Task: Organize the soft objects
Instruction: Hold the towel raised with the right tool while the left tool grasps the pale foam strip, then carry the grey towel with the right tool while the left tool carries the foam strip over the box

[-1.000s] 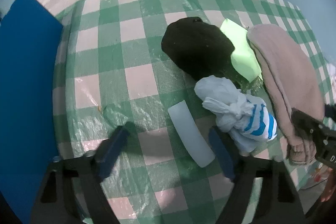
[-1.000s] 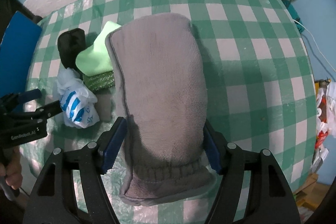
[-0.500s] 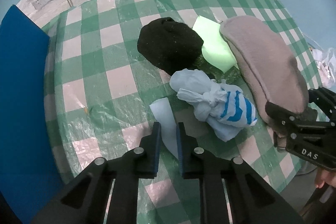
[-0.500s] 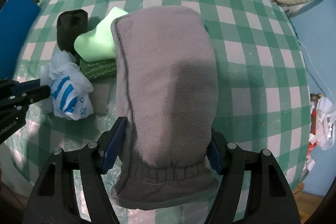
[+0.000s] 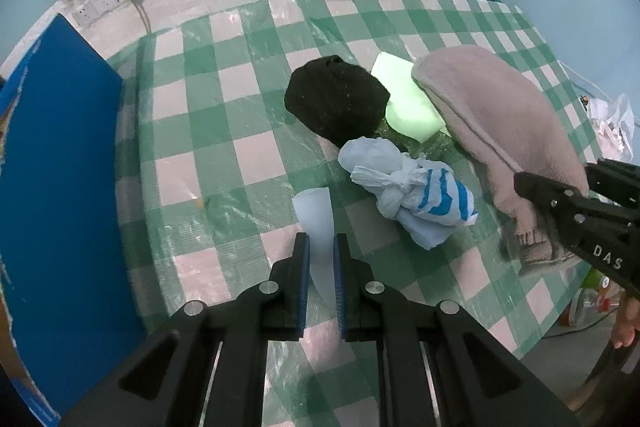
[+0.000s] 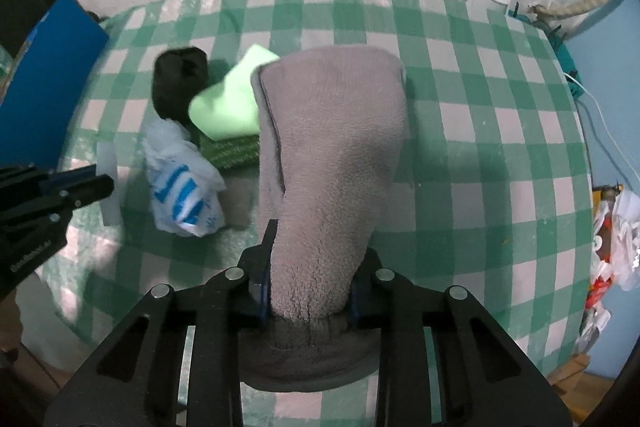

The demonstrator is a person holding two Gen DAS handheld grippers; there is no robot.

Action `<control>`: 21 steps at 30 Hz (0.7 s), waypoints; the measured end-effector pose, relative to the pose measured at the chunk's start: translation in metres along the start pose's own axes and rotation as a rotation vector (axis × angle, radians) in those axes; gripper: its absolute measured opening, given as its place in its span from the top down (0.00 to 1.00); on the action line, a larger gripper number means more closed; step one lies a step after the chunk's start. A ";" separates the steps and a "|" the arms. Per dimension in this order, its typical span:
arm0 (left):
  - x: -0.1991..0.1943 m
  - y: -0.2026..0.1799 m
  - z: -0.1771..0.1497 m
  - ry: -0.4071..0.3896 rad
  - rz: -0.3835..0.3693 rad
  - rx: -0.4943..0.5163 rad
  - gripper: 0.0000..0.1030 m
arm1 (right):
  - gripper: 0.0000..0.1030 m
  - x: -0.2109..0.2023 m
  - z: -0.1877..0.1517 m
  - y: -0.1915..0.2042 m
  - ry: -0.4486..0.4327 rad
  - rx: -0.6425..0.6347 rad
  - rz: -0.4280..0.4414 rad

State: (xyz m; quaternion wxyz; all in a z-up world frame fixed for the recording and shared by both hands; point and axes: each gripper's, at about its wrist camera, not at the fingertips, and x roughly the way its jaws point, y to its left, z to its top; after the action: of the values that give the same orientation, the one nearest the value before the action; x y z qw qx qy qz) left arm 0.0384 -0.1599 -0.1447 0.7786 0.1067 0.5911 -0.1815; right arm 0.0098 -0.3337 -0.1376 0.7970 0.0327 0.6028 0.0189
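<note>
While lying on the checked tablecloth [image 5: 248, 155], pale blue foam strip [image 5: 316, 219] pinched by left gripper [image 5: 320, 255], grey mitten [image 6: 332, 163] squeezed at cuff by right gripper [image 6: 308, 291], black cloth [image 5: 336, 103] far behind.

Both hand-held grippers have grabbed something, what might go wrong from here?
The left hand-held gripper pinches only the near end of the pale blue strip, so it may slip out. The right hand-held gripper clamps the grey mitten at its cuff; its long body, beside the green sponge and plastic bag, might drag them.
</note>
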 end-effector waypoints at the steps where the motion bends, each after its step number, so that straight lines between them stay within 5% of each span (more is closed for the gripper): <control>1: -0.003 -0.001 -0.001 -0.006 -0.002 0.003 0.89 | 0.75 -0.004 0.000 0.001 -0.007 0.002 0.003; 21: -0.050 0.020 -0.004 -0.071 -0.039 -0.048 0.89 | 0.75 -0.060 0.019 0.009 -0.125 0.011 0.066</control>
State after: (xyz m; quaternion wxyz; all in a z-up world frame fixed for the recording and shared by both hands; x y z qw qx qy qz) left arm 0.0313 -0.1321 -0.0991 0.7977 0.0698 0.5693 -0.1863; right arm 0.0115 -0.3299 -0.0746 0.8318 0.0578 0.5506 0.0399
